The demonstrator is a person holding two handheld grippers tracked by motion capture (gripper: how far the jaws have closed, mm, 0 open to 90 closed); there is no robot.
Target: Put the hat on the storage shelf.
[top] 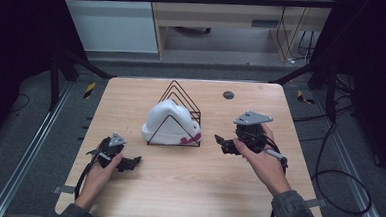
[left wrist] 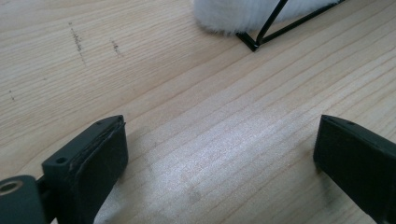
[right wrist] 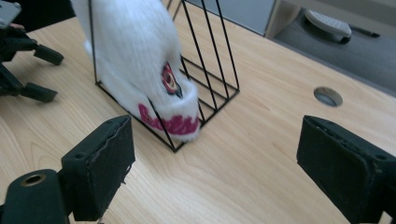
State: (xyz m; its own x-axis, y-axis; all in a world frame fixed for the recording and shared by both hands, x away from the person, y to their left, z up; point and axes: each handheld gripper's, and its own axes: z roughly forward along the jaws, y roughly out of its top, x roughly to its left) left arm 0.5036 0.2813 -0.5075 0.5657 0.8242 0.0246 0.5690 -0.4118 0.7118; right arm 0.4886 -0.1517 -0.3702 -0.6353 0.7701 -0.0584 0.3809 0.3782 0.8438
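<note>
Both grippers stand with jaws spread wide and nothing between them. From above, the left gripper [top: 128, 162] rests low on the wooden table [top: 187, 188] near its front left, and the right gripper [top: 224, 142] is held just right of the wire rack [top: 181, 108], its jaws pointing toward it.

That high view shows the white hat [top: 167, 122] sitting inside the black triangular rack at mid-table — but little of its trim. The right gripper view brings out what the overhead misses: a magenta script band along the hat's brim [right wrist: 170, 123] and a small round emblem [right wrist: 170, 80] above it, with rack wires crossing in front of the knit. The left gripper view catches a fuzzy white edge of the hat [left wrist: 233, 16] and one rack corner [left wrist: 254, 45] at the top of its frame, with bare wood between them and its jaws.

The hat lies between the two grippers, nearer the right one. Open tabletop runs all along the front edge — and to the right of the rack, where a round grommet hole [top: 228, 95] sits near the far edge.
</note>
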